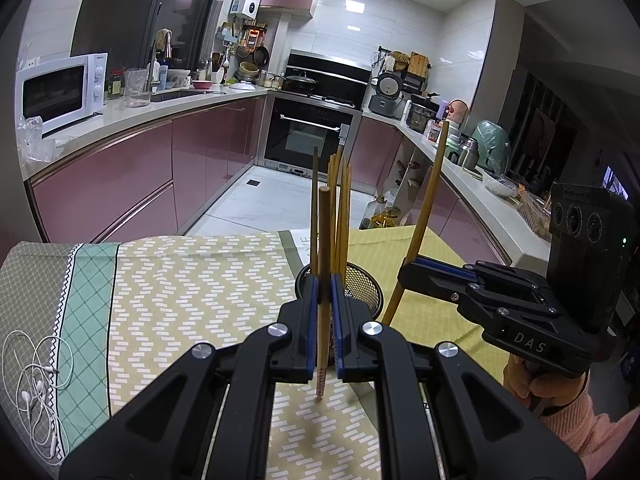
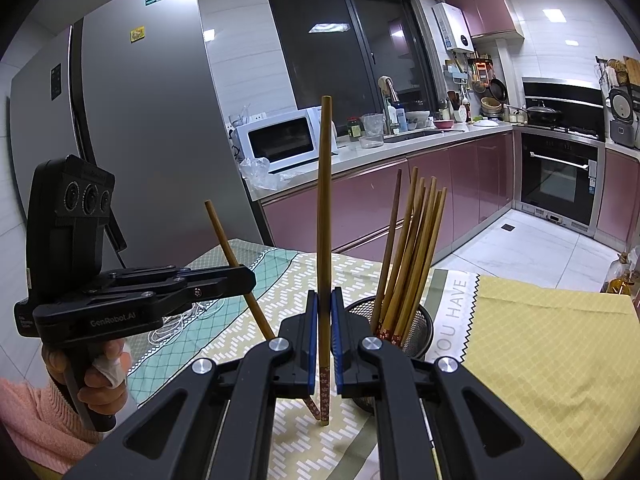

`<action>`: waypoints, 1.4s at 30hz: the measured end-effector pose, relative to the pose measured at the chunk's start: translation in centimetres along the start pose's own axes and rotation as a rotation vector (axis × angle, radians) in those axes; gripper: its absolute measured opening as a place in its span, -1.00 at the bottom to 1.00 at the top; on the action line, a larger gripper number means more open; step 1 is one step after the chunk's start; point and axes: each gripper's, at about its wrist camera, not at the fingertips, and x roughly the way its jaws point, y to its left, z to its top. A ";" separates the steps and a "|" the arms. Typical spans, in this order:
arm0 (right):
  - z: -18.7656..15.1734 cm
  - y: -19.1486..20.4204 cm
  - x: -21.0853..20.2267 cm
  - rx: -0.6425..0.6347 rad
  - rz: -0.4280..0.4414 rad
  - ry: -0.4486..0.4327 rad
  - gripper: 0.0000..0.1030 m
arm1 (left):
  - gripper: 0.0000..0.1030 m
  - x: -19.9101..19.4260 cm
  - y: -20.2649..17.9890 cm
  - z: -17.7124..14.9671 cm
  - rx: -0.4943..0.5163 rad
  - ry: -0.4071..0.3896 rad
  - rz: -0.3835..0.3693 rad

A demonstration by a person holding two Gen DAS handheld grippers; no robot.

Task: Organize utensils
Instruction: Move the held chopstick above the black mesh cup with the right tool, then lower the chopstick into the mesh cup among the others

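My left gripper is shut on a wooden chopstick held upright, just in front of the black mesh holder that has several chopsticks standing in it. My right gripper is shut on another wooden chopstick, also upright, left of the mesh holder. In the left wrist view the right gripper stands right of the holder with its chopstick tilted. In the right wrist view the left gripper is at the left with its chopstick slanted.
The table is covered by a patterned cloth and a yellow cloth. White earphones lie at the cloth's left edge. Kitchen counters, a microwave and an oven stand beyond the table.
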 end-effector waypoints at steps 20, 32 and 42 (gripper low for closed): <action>0.7 -0.1 0.1 0.000 0.006 -0.008 -0.89 | -0.86 -0.5 -0.7 1.9 0.035 -0.022 0.000; 1.8 0.1 -0.2 -0.009 0.010 -0.034 -0.89 | -0.86 -2.1 -1.4 3.4 0.055 -0.066 0.015; 3.2 -0.1 -0.2 -0.012 0.007 -0.065 -0.89 | -0.86 -3.2 -2.5 5.9 0.067 -0.116 0.009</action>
